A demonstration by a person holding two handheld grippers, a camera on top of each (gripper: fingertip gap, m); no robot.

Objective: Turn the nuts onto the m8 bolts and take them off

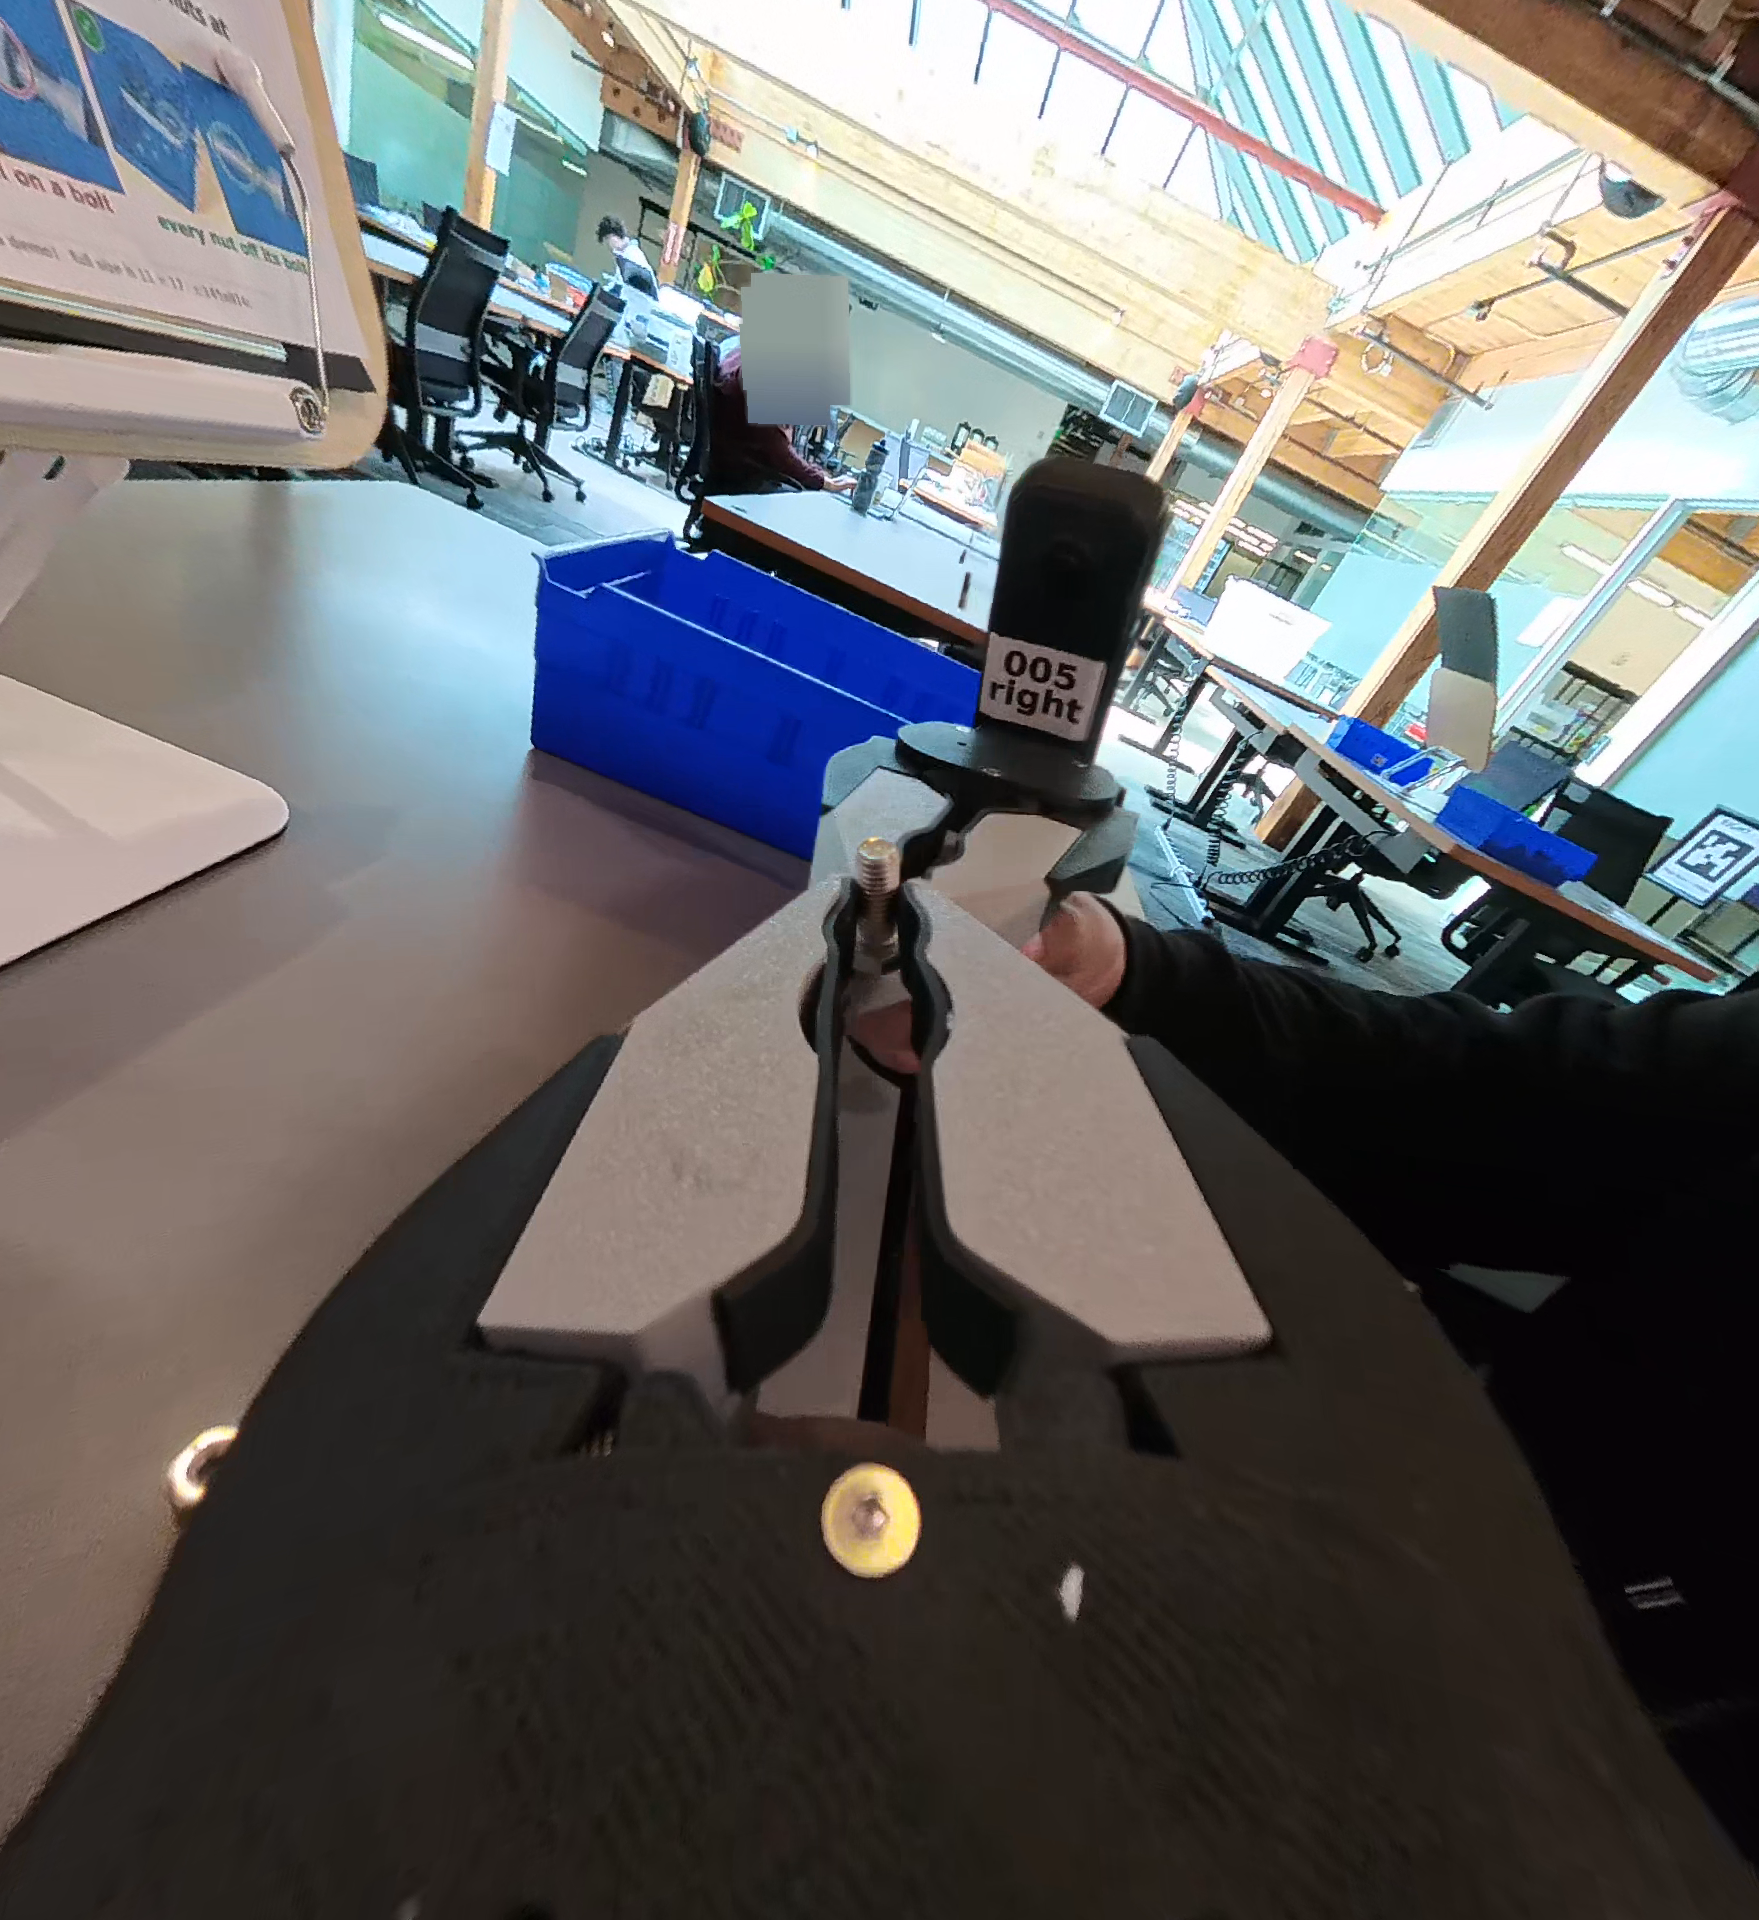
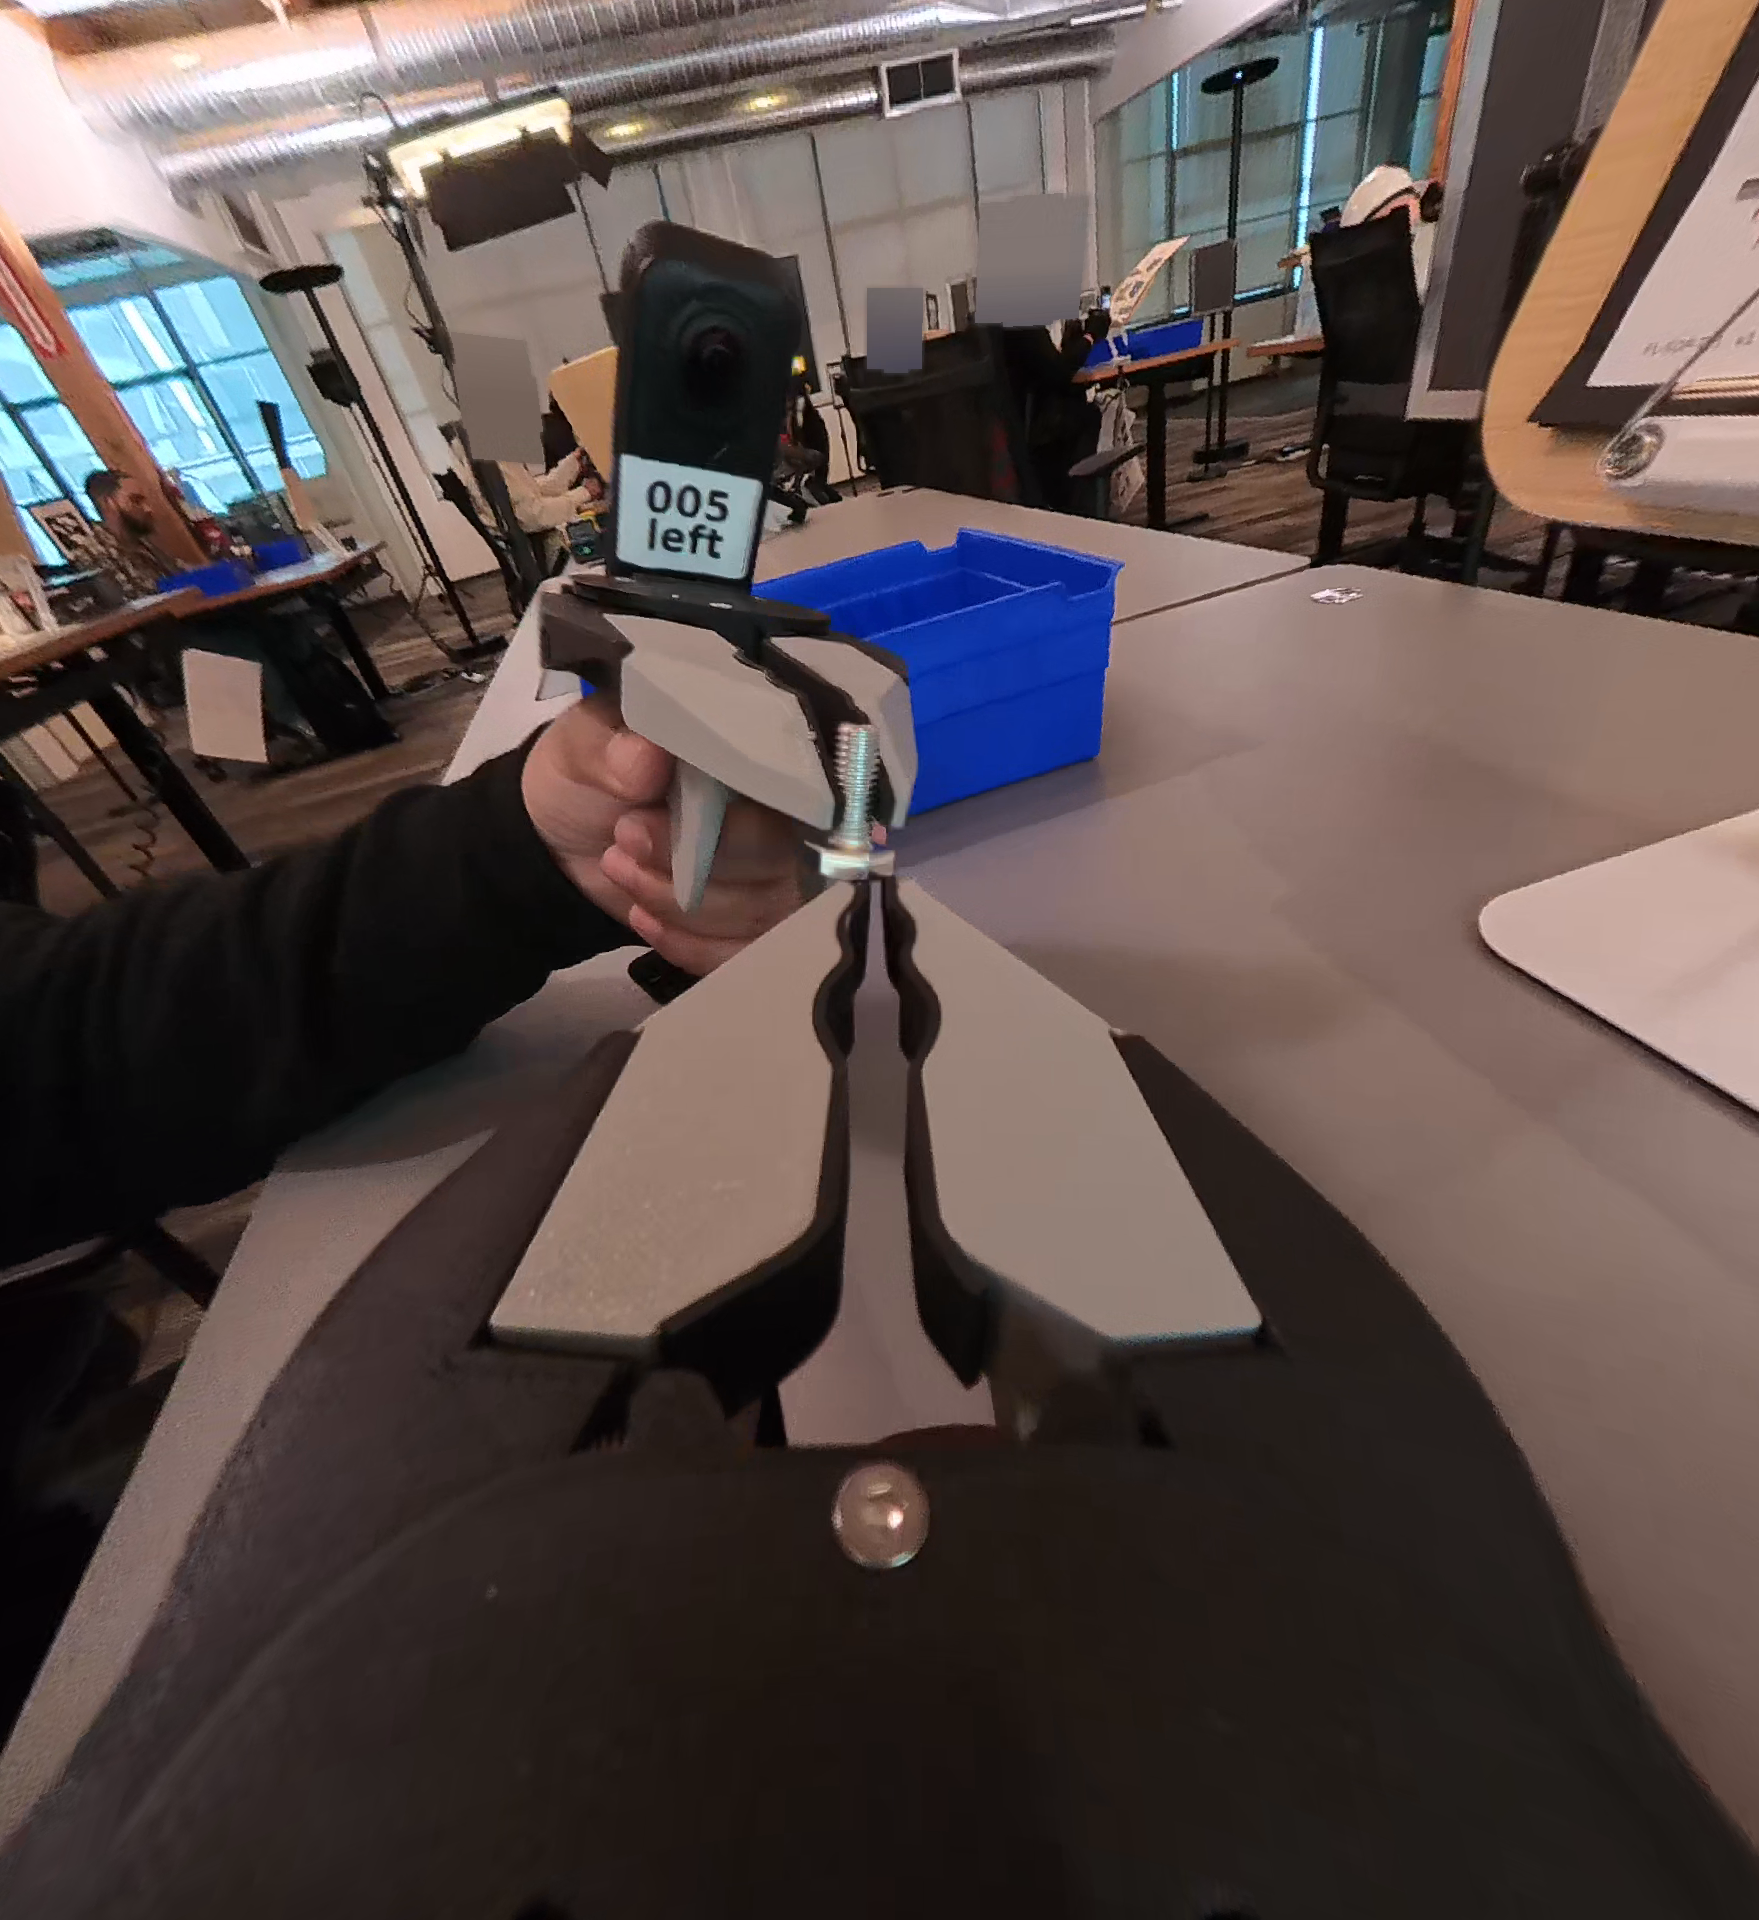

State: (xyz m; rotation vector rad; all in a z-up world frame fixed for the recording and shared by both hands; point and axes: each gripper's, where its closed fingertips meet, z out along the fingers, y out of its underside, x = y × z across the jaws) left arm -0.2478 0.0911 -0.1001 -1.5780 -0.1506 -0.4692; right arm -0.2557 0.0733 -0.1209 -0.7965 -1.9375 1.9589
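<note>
We see the left gripper (image 1: 877, 935) clamped on the bolt (image 2: 854, 774), the right gripper (image 2: 870, 894) pinching the nut (image 2: 851, 862) at twelve o'clock. Misalignment risks cross-threading or dropping it.

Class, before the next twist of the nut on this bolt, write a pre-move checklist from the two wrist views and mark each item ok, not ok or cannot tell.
1. Left gripper clamps the bolt: ok.
2. Right gripper pinches the nut: ok.
3. Nut sits on the bolt's thread: ok.
4. Nut square to the thread, not cross-threaded: cannot tell.
5. Blue bin stands apart, behind the grippers: ok.
6. Bolt upright above the table: ok.
</note>
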